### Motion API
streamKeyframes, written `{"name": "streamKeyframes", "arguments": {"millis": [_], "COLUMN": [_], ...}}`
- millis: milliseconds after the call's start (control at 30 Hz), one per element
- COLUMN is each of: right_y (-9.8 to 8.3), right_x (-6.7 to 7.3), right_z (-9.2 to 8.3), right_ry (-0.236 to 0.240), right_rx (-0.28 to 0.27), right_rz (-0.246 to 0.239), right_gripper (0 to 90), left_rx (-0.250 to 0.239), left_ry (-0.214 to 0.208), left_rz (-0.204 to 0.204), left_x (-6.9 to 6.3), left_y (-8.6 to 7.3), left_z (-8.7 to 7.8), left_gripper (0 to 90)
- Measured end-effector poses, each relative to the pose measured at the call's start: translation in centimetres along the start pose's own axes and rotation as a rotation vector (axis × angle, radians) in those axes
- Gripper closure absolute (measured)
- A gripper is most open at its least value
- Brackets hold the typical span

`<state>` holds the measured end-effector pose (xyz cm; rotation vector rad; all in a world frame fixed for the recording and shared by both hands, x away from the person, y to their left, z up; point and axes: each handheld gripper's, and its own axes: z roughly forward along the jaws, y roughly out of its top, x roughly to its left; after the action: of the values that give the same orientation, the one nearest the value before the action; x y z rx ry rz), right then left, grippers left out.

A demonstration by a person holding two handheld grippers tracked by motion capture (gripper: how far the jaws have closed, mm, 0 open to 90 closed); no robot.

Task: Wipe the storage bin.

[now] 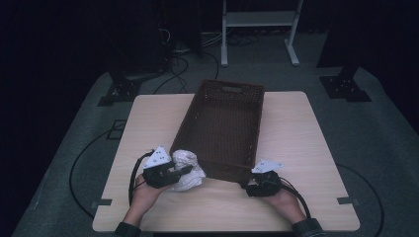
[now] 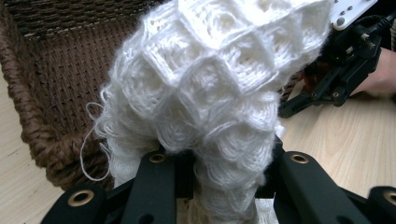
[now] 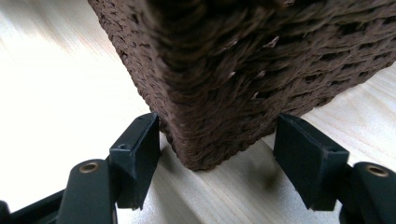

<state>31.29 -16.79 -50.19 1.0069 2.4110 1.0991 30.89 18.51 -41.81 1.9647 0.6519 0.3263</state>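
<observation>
- Currently the left gripper (image 1: 182, 171) is clenched on the white knitted cloth (image 1: 188, 169); in the left gripper view the cloth (image 2: 219, 93) is pinched between the two black jaws at the bottom edge and bulges up and forward from them.
- A loose thread (image 2: 88, 154) hangs from the cloth on the side toward the basket.
- In the high view the cloth sits just beside the near left corner of the brown wicker basket (image 1: 222, 123), touching or almost touching its wall; which one cannot be told.
- Behind the cloth, the left gripper view shows the basket's woven rim and wall (image 2: 42, 116).
- The right gripper (image 1: 253, 186) has its jaws spread apart, one on each side of the basket's near right corner (image 3: 219, 93).
- In the right gripper view one jaw lies just beside the basket wall and the other stands a little apart from it; neither pad visibly presses on the weave, so the grip is released.
- The right gripper rests low over the light wooden table (image 1: 296, 128).
- The basket stands upright in the middle of the table, its long side running away from the person.
- Both hands enter from the near edge, well apart from each other.
</observation>
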Motion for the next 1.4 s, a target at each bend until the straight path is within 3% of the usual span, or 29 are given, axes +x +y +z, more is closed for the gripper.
{"name": "streamKeyframes", "arguments": {"millis": [300, 533, 800, 1000, 1167, 1400], "right_y": [0.0, 0.0, 0.0, 0.0, 0.0, 0.0], "right_x": [0.0, 0.0, 0.0, 0.0, 0.0, 0.0], "right_z": [0.0, 0.0, 0.0, 0.0, 0.0, 0.0], "right_ry": [-0.001, -0.001, -0.001, -0.001, -0.001, -0.001], "right_rx": [0.000, 0.001, 0.001, 0.001, 0.001, 0.001], "right_rz": [0.001, 0.003, 0.003, 0.003, 0.002, 0.003], "right_gripper": [31.2, 31.2, 31.2, 31.2, 31.2, 31.2], "left_rx": [0.011, 0.050, 0.147, 0.177, 0.228, 0.227], "left_ry": [-0.014, -0.035, -0.034, -0.047, -0.058, -0.052], "left_rz": [-0.006, -0.010, 0.020, 0.008, 0.002, 0.020], "left_x": [-0.1, -0.2, -0.6, -0.5, -0.4, -0.5], "left_y": [-0.3, -1.0, -2.0, -2.6, -3.4, -3.2], "left_z": [0.7, 1.9, 3.8, 4.7, 5.5, 5.3], "left_gripper": [67.8, 67.8, 67.8, 67.8, 67.7, 67.7]}}
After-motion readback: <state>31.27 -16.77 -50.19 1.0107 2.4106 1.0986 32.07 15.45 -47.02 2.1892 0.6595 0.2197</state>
